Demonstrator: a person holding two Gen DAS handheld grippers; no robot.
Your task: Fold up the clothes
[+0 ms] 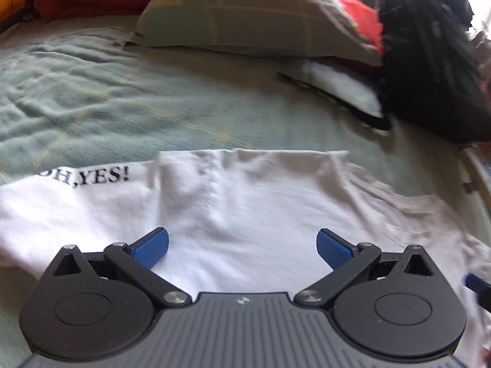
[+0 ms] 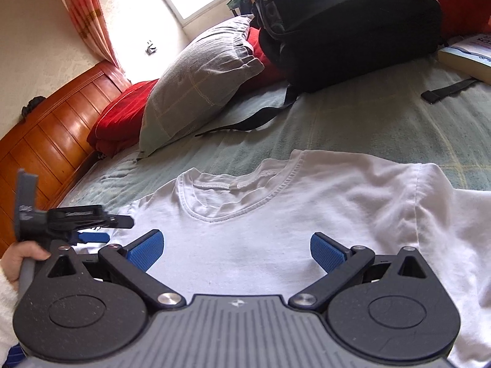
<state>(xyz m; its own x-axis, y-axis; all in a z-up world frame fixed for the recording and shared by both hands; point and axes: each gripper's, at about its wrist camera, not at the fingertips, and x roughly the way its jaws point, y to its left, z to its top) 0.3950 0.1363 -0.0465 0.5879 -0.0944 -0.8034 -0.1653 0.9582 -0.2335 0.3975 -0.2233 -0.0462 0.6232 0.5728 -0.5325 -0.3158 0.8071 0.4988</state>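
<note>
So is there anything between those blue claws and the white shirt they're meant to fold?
Nothing visible. Both the left gripper and right gripper are open directly above the white T-shirt. The backpack and pillow lie farther up the bed.

Right gripper (image 2: 235, 250), black with blue ribbed pads: jaws spread wide, nothing between them, held above a white cotton crew-neck T-shirt (image 2: 276, 214) laid flat on a pale green bedspread (image 2: 368, 122). Left gripper (image 2: 92, 236), gripped by a hand (image 2: 21, 256), is seen at the shirt's left edge. Grey-green pillow (image 2: 196, 89), red folded bedding (image 2: 122, 116), black backpack (image 2: 343, 21), wooden headboard (image 2: 52, 128) and book (image 2: 466, 58) are noted behind.
</note>
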